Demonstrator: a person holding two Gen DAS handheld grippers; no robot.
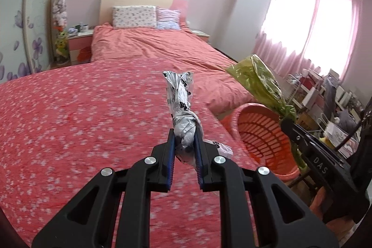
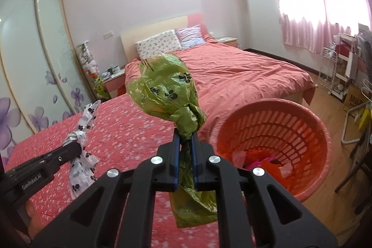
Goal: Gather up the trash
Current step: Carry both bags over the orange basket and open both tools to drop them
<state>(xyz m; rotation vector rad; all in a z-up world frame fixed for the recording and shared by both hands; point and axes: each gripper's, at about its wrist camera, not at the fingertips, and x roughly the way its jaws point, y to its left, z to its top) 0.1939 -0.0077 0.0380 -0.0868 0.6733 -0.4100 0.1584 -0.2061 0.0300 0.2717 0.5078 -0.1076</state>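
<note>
Trash bags [image 1: 183, 108] [image 2: 167, 94] clamped in both hand-held grippers [image 1: 184, 138] [image 2: 186, 138], pink bedspread [image 1: 81, 120], orange basket [image 2: 274, 141].

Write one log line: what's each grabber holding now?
left gripper: shut on white bag | right gripper: shut on green bag | basket: nearby

A: The pink flowered bedspread [image 1: 81, 120] smears into streaks close to the camera in both wrist views, so its white blossoms cannot be told apart there.

B: The black left gripper [image 1: 184, 138] covers the pinched middle of the knotted white paw-print plastic bag [image 1: 180, 94]; what the bag contains stays hidden.

A: The same goes for the knotted green paw-print plastic bag [image 2: 162, 90] between the pads of the black right gripper [image 2: 186, 140].

B: In the left wrist view, that gripper and its green bag block the far rim of the round orange slotted plastic basket [image 1: 260, 131].

A: Crumpled pink and orange scraps [image 2: 262, 162] lie at its bottom, too jumbled to identify. The cluttered white shelves [image 2: 344, 62] by the window are too small to read.
</note>
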